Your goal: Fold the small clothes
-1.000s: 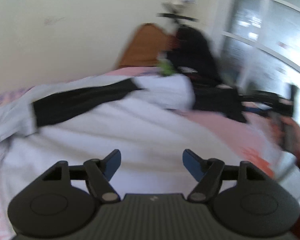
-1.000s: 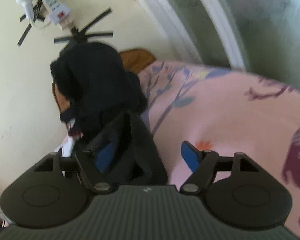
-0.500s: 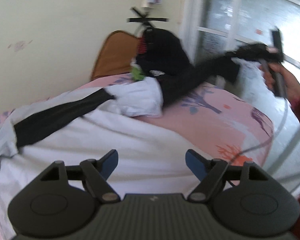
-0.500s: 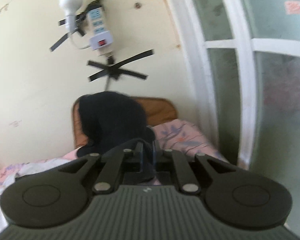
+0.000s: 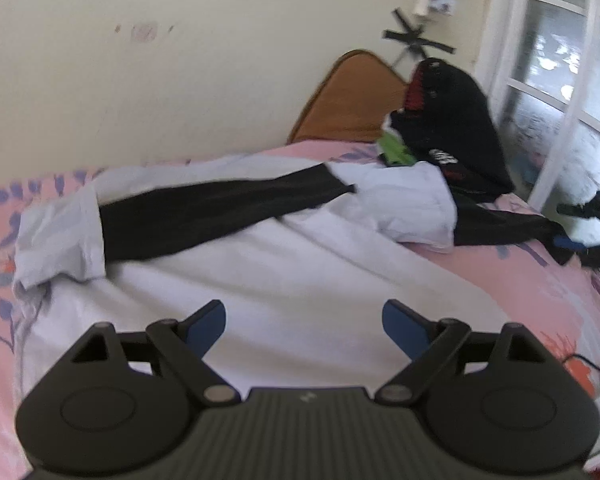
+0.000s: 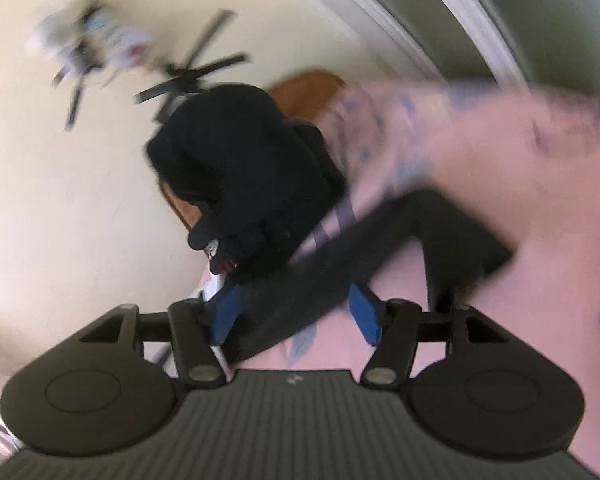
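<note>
While the left tongs (image 5: pixel 303 322) hang over the white garment (image 5: pixel 280 280) on the bed (image 5: pixel 540 280), jaws opening and empty, the right tongs (image 6: pixel 296 312) are opening too, a dark garment (image 6: pixel 300 284) lying loose between them.

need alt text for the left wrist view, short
The left tool, empty and opening, hovers over a white garment spread on a pink floral bed. A black strip of cloth lies across it, near a dark clothes pile.
</note>
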Tool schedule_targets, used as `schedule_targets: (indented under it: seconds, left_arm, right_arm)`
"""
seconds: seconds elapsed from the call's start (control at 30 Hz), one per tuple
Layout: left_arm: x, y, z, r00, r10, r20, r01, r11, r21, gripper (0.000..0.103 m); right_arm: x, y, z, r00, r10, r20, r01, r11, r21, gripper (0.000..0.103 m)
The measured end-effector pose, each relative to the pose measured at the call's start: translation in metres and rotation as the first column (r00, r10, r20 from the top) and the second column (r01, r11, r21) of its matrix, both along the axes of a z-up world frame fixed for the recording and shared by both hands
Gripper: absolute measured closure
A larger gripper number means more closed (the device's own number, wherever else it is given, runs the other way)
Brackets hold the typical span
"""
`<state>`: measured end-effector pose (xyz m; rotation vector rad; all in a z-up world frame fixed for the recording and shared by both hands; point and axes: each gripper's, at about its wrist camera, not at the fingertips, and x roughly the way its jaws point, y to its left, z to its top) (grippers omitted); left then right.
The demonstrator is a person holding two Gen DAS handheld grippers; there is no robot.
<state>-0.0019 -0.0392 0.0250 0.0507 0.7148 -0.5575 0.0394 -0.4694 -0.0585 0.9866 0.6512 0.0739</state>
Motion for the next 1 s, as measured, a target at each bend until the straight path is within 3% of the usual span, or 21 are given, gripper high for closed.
schedule_targets:
  seconds: [0.1,0.2,0.23,0.27,0.3,0.33,0.37,0.47,0.57,0.63,0.8,0.9,1.0]
  left_arm:
    - [0.005,0.003,-0.001,1.000,0.008,-0.004,-0.008,1.000,-0.021,0.015]
    - [0.005,0.012,0.002,1.000,0.022,0.017,-0.021,0.999,-0.038,0.015]
    - [0.005,0.015,0.003,0.999,0.033,0.023,-0.032,0.999,-0.043,0.015]
    - [0.006,0.020,0.004,0.999,0.046,0.028,-0.045,0.998,-0.047,0.015]
    - [0.008,0.025,0.004,0.998,0.062,0.031,-0.060,0.997,-0.051,0.015]
    - [0.011,0.031,0.005,0.996,0.078,0.031,-0.076,0.995,-0.057,0.015]
    - [0.014,0.037,0.004,0.995,0.095,0.029,-0.093,0.993,-0.067,0.015]
    - [0.029,0.057,0.003,0.989,0.143,0.029,-0.139,0.985,-0.106,0.015]
    - [0.045,0.074,0.002,0.977,0.206,0.046,-0.198,0.969,-0.149,0.015]
    - [0.053,0.089,0.001,0.964,0.260,0.056,-0.245,0.950,-0.196,0.015]
    - [0.063,0.146,-0.012,0.926,0.377,-0.027,-0.359,0.854,-0.377,0.014]
    - [0.065,0.172,-0.020,0.897,0.439,-0.057,-0.423,0.812,-0.402,0.014]
    - [0.067,0.191,-0.019,0.862,0.503,-0.064,-0.482,0.775,-0.408,0.014]
  right_arm:
    - [0.014,-0.003,-0.016,0.991,-0.110,-0.073,0.114,0.992,0.051,0.039]
    - [0.039,0.000,-0.020,0.977,-0.185,-0.106,0.178,0.982,-0.067,0.041]
    - [0.047,0.001,-0.020,0.978,-0.193,-0.085,0.183,0.977,-0.110,0.050]
    - [0.053,0.002,-0.020,0.977,-0.194,-0.086,0.180,0.972,-0.148,0.081]
    - [0.058,0.005,-0.020,0.975,-0.193,-0.109,0.172,0.969,-0.178,0.099]
    - [0.060,0.008,-0.018,0.978,-0.180,-0.109,0.161,0.974,-0.162,0.098]
    - [0.056,0.014,-0.010,0.981,-0.179,-0.073,0.167,0.975,-0.146,0.098]
    - [0.048,0.049,0.047,0.993,-0.068,0.099,0.088,0.971,-0.223,0.098]
    - [0.051,0.102,0.114,0.965,0.105,0.240,-0.026,0.951,-0.309,0.098]
    - [0.065,0.147,0.156,0.930,0.213,0.299,-0.084,0.916,-0.393,0.098]
    - [0.118,0.272,0.216,0.817,0.462,0.345,-0.198,0.786,-0.586,0.097]
    - [0.143,0.366,0.223,0.712,0.627,0.315,-0.304,0.680,-0.667,0.097]
    - [0.147,0.463,0.195,0.568,0.790,0.232,-0.433,0.527,-0.731,0.094]
